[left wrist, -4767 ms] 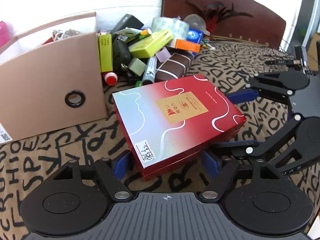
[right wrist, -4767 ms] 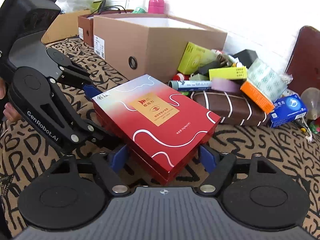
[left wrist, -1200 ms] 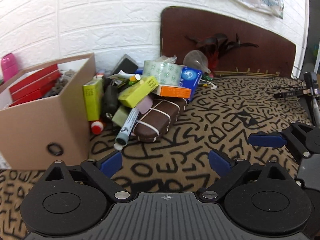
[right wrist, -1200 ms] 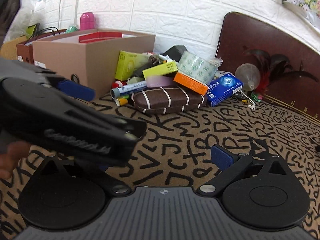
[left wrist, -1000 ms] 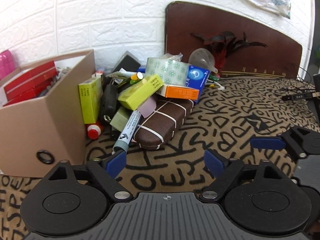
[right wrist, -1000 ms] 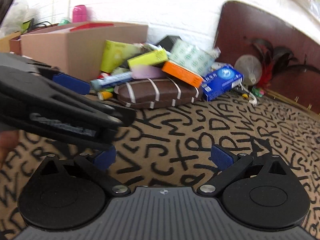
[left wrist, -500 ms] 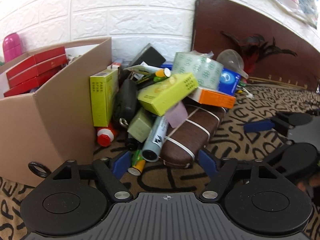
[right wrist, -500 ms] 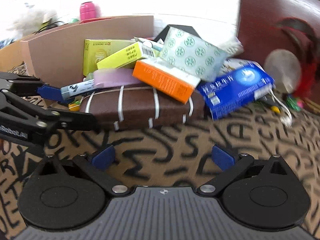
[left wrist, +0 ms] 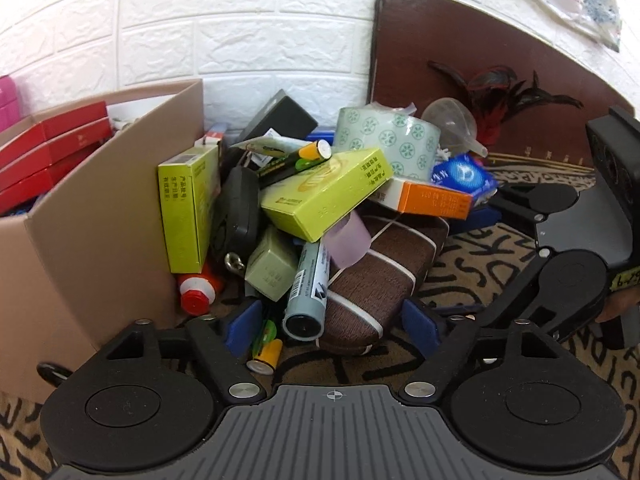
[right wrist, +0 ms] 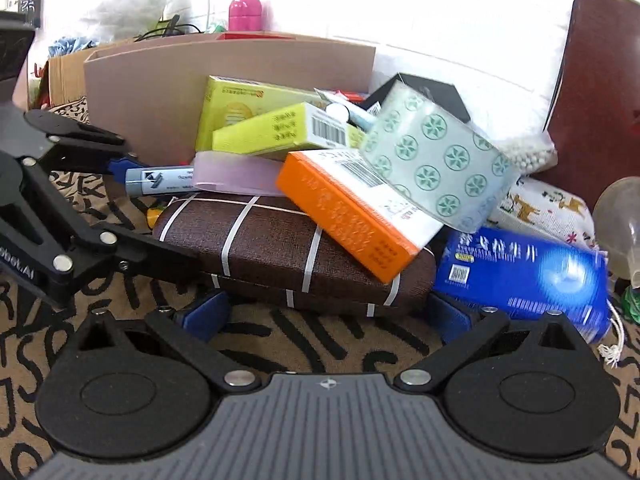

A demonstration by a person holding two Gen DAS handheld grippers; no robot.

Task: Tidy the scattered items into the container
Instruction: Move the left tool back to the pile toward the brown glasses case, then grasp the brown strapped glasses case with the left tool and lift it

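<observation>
A pile of items lies beside the cardboard box [left wrist: 100, 216]. A brown striped case [left wrist: 380, 276] lies at the bottom, with an orange box [left wrist: 428, 200], a lime box [left wrist: 324, 196], a grey marker [left wrist: 308, 292] and a patterned tape roll [left wrist: 384, 140] on or against it. My left gripper [left wrist: 332, 324] is open, its fingers on either side of the case's near end and the marker. My right gripper [right wrist: 324, 316] is open around the case's long side [right wrist: 288, 252]. Red boxes [left wrist: 48, 148] lie inside the cardboard box.
A blue box [right wrist: 520, 276], a clear funnel [left wrist: 452, 120], a black box [left wrist: 280, 116], a small red-capped bottle [left wrist: 196, 292] and batteries [left wrist: 266, 356] lie around the pile. A dark wooden board [left wrist: 480, 64] leans on the white brick wall. A patterned cloth [right wrist: 320, 344] covers the table.
The big red box, held by both grippers earlier, now lies in the cardboard box. Both open grippers have moved forward to the pile and now straddle the brown case.
</observation>
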